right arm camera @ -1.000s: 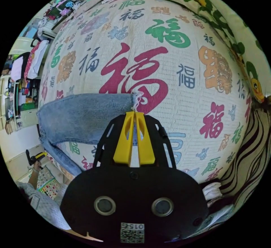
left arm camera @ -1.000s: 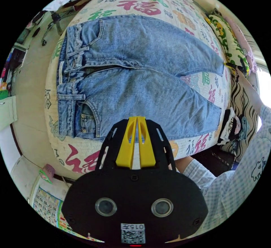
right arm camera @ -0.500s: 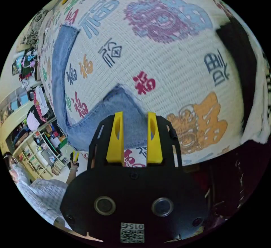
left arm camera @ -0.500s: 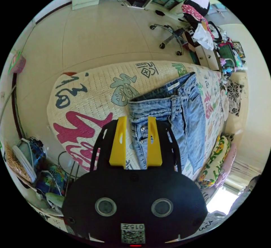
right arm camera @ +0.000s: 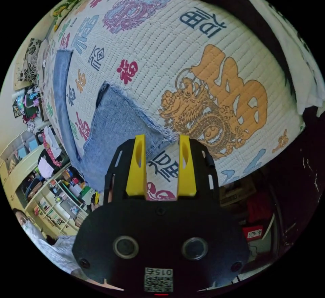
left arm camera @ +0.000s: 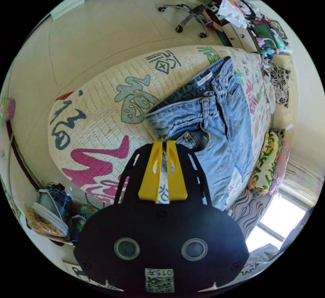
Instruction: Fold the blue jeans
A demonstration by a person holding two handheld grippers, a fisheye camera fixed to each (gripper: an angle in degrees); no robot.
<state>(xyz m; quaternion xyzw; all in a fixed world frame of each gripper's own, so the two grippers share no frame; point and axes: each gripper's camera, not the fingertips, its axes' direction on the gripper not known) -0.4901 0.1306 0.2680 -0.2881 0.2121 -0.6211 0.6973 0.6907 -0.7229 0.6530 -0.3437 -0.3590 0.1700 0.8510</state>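
Note:
The blue jeans (left arm camera: 220, 115) lie flat on a bed, waistband towards my left gripper and legs running away to the right. My left gripper (left arm camera: 163, 142) is shut on the near corner of the waistband, beside the front pocket, and denim shows between its yellow jaws. In the right gripper view the two legs lie apart: the near leg (right arm camera: 118, 121) ends in a frayed hem, the far leg (right arm camera: 61, 81) lies beyond it. My right gripper (right arm camera: 161, 137) stands open, with the near leg's frayed hem corner between its fingertips.
The bedspread (left arm camera: 101, 108) is cream with large coloured characters. An office chair (left arm camera: 191, 10) stands on the floor past the bed's end. Pillows (left arm camera: 267, 162) lie at the far side. Shoes (left arm camera: 50, 206) sit below. A black-and-white cloth (right arm camera: 257, 16) lies near the hems; shelves (right arm camera: 50, 189) stand behind.
The left gripper went to the waistband with jaws open, then shut on its corner. The right gripper let go of the far leg's hem, opened, and now sits at the near leg's hem.

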